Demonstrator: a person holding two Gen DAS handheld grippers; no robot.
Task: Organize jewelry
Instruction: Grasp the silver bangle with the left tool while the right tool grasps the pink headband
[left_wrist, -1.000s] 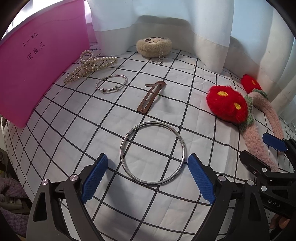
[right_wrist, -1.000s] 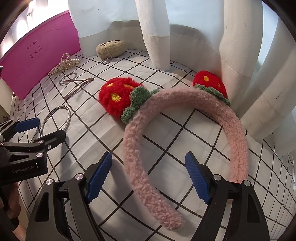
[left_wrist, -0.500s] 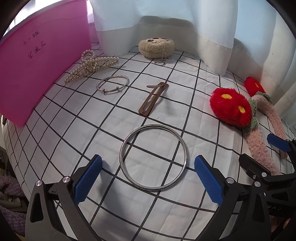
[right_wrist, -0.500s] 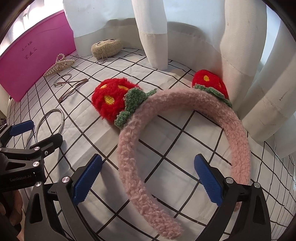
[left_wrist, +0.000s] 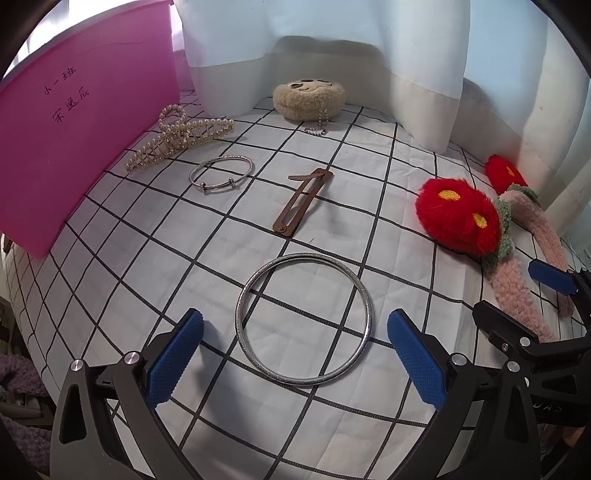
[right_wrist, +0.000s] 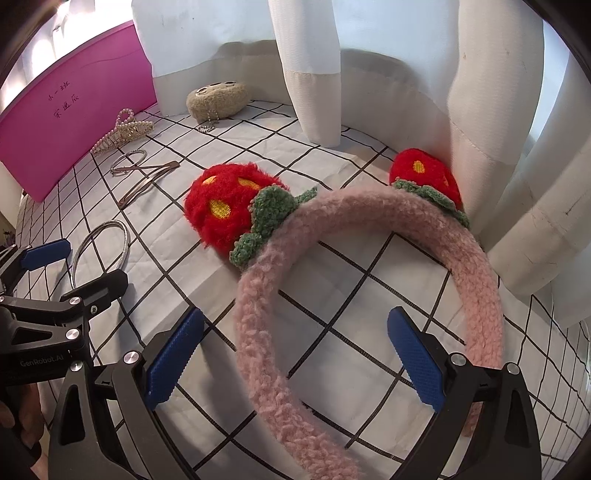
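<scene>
Jewelry lies loose on the checked white cloth (left_wrist: 110, 280): the large silver metal bangle (left_wrist: 303, 320) sits flat between the left gripper's (left_wrist: 293, 354) spread, empty fingers, seemingly awaiting pickup. Right wrist view: the right gripper (right_wrist: 293, 356), likewise released, straddles one arm of the fuzzy pink strawberry headband (right_wrist: 369, 266); next, lower and close.

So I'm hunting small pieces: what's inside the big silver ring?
Inside the big silver ring only the checked cloth shows, with no small piece. Both grippers are open, holding nothing. Whatever lies beneath the cloth is covered.
</scene>
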